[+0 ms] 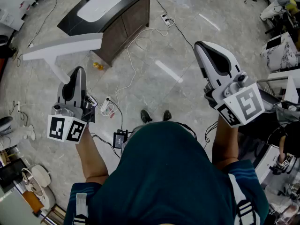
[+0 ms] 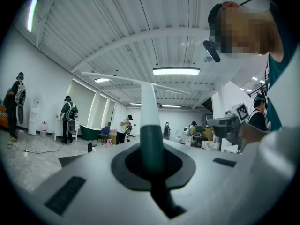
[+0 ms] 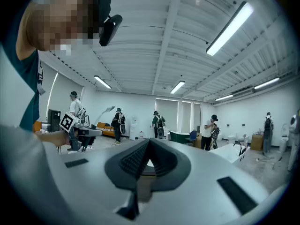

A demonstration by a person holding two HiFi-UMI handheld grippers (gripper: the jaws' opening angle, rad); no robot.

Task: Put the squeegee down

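In the head view, my left gripper (image 1: 77, 73) is shut on the handle of a white squeegee (image 1: 65, 46), which has a long blade across its far end. The left gripper view has the squeegee's handle (image 2: 151, 125), green near the grip and white further out, rising from between the closed jaws of that gripper (image 2: 151, 161), and the blade runs level across the top. My right gripper (image 1: 202, 48) is held out at the right, over the floor. Its jaws meet in the right gripper view (image 3: 147, 149), with nothing between them.
A dark cabinet (image 1: 133, 18) with a white sink basin stands ahead on the marble floor. White cables (image 1: 133, 62) and a power strip (image 1: 166, 18) lie near it. A small yellow object (image 1: 97, 65) lies by the cabinet. My shoes (image 1: 154, 116) are below. Several people stand around the room.
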